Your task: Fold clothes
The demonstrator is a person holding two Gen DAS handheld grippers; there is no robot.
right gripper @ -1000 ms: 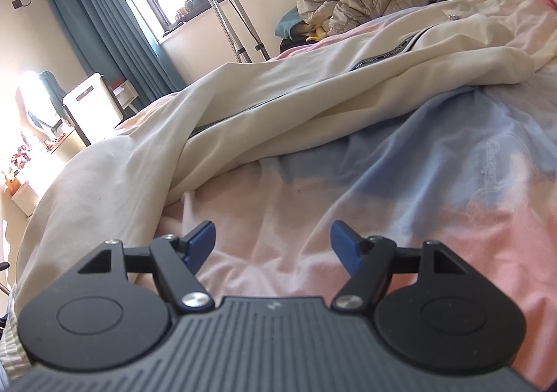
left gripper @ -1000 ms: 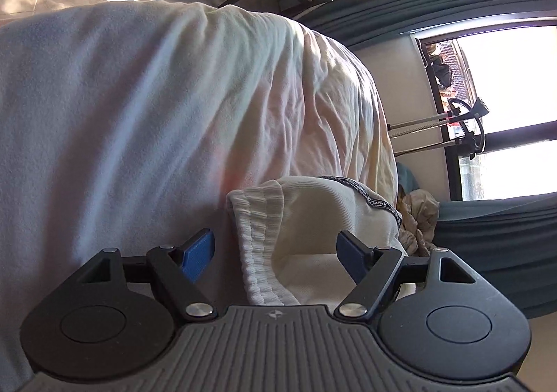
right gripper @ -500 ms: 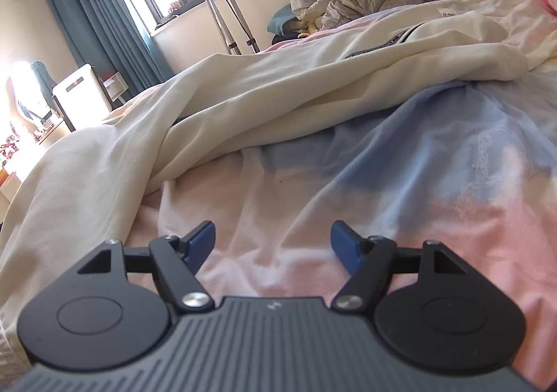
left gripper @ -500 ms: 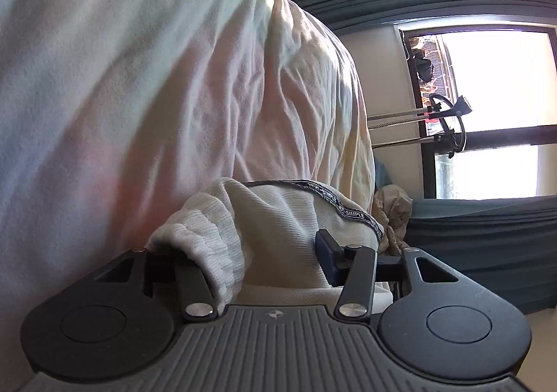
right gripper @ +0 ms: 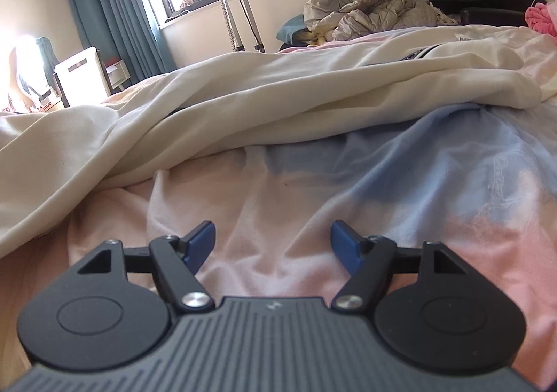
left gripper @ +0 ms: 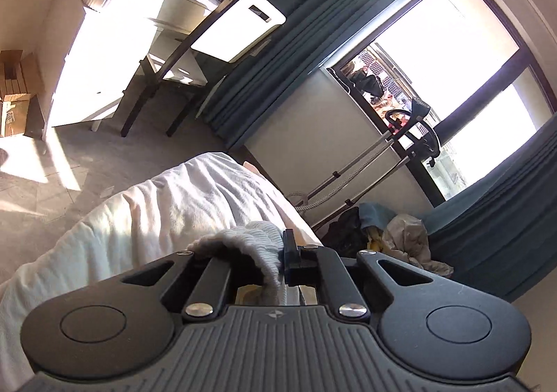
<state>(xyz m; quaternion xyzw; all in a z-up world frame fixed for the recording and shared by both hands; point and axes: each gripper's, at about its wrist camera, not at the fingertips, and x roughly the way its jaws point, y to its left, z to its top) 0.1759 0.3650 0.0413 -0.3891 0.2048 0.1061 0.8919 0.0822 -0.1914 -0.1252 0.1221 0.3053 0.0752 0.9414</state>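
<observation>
At the bed's edge the left claw [left gripper: 280, 261] has just clamped the ribbed cuff [left gripper: 243, 242]; lift steadily, keeping tension, while the right claw [right gripper: 271, 245] hangs apart.

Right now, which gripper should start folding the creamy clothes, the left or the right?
Left, probably. The left gripper is shut on the ribbed cuff of the cream garment, so it can carry that end over. The right gripper hangs open over the pink and blue bedsheet, holding nothing.
</observation>
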